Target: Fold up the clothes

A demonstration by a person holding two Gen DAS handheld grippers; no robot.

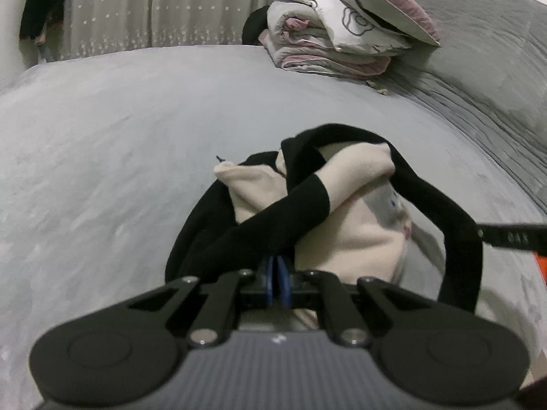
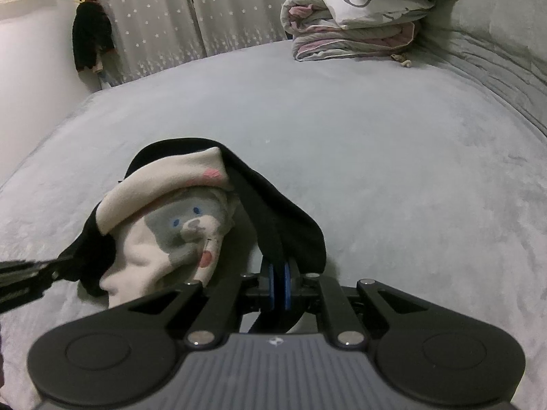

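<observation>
Left wrist view: low over bed (image 1: 119,130), facing forward along closed fingers, garment (image 1: 342,212) directly ahead, very near | right wrist view: same height, same heading, garment (image 2: 164,225) ahead-left, close | shared: garment, bed (image 2: 376,171), folded quilt stack (image 1: 335,34) (image 2: 355,24) far ahead-right, curtain (image 1: 154,7) (image 2: 205,17) beyond.

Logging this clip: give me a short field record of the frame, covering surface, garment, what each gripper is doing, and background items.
surface: grey bed cover
garment: cream and black top with a bear print, bunched up, not yet folded flat
left gripper: shut on a black part of the top
right gripper: shut on a black edge of the top
garment state: partly lifted between the two grippers, the rest resting on the bed
background: folded quilt stack at the far side of the bed; star-patterned curtain behind
</observation>
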